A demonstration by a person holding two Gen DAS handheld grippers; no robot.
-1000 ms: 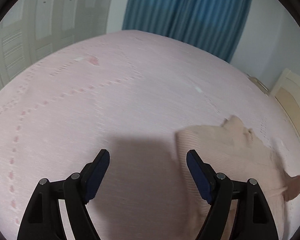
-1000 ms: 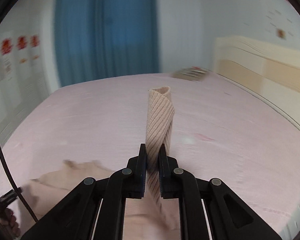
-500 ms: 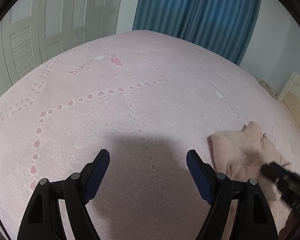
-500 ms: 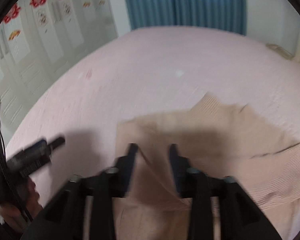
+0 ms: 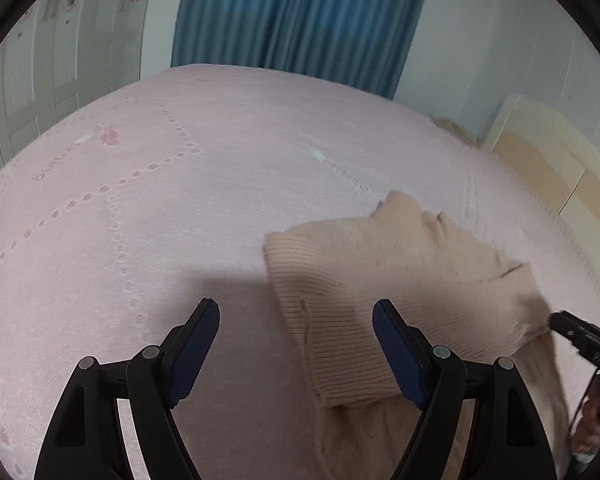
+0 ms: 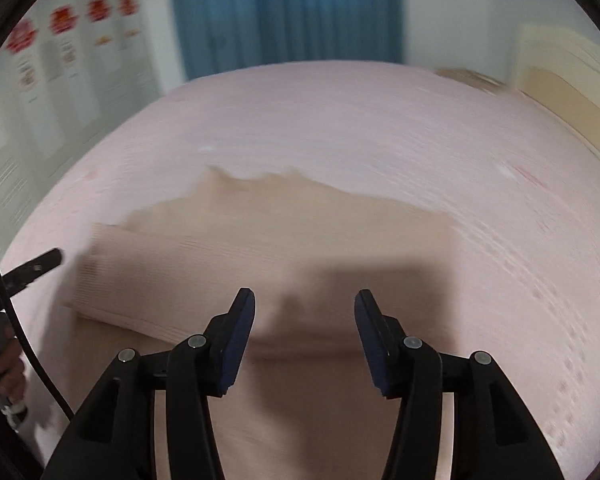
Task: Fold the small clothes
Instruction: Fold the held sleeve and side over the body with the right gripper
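A small beige ribbed knit garment point(image 5: 400, 280) lies on the pink bedspread point(image 5: 180, 200), a ribbed band folded across its near part. My left gripper point(image 5: 296, 320) stands open just over the garment's left edge; its right finger is above the knit, nothing pinched. In the right wrist view the same garment point(image 6: 300, 232) lies blurred below my right gripper point(image 6: 304, 320), whose jaws are opening with only flat cloth beneath them, no fold pressed between the pads. The other gripper's tip point(image 6: 40, 266) shows at the left edge.
Blue curtains point(image 5: 300, 20) hang behind the bed. A cream headboard point(image 5: 552, 168) stands at the right, white wardrobe doors point(image 5: 40, 80) at the left. A hand point(image 6: 0, 368) and a black cable point(image 6: 4, 312) show at the right wrist view's left edge.
My right gripper let go of the upright fold of knit, dropped down over the garment and spread its jaws. The fold now lies flat. My left gripper swung left, then back toward the garment.
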